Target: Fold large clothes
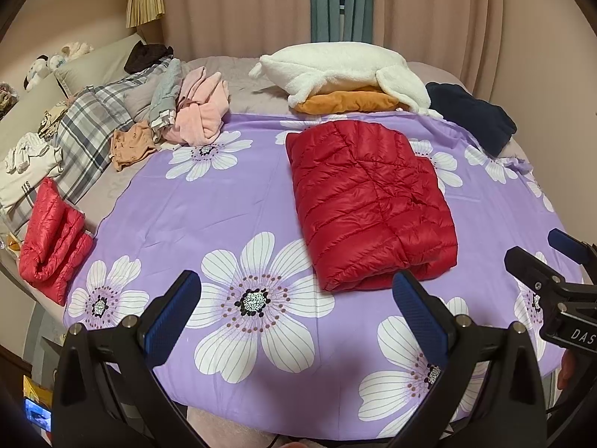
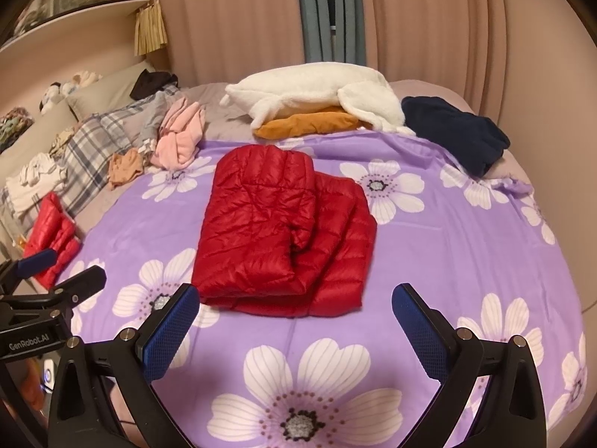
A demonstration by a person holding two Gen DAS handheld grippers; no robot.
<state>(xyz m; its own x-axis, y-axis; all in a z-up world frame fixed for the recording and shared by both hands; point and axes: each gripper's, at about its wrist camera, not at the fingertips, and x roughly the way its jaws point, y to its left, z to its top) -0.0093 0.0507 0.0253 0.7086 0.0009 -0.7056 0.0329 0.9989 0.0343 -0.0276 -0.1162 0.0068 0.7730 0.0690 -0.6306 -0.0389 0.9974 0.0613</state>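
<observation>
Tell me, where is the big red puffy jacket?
The red jacket lies folded mid-sheet on the purple flowered sheet, ahead of both open grippers.

Left tongs point(image 1: 296, 298): both fingers spread wide, nothing between them; blue ribbed pads point(image 1: 172, 317) face inward; black arms run to bottom corners of frame. Seen also at lower left of right wrist view point(image 2: 61, 272), one blue pad up, black finger below, apart.

Right tongs point(image 2: 294, 311): fingers wide apart, empty; blue pads point(image 2: 419, 330) inward; black arms fill bottom of frame. Seen also at right edge of left wrist view point(image 1: 544, 257), fingers apart.

Both tongs side by side, level, pointing fwd, touching nothing.
</observation>
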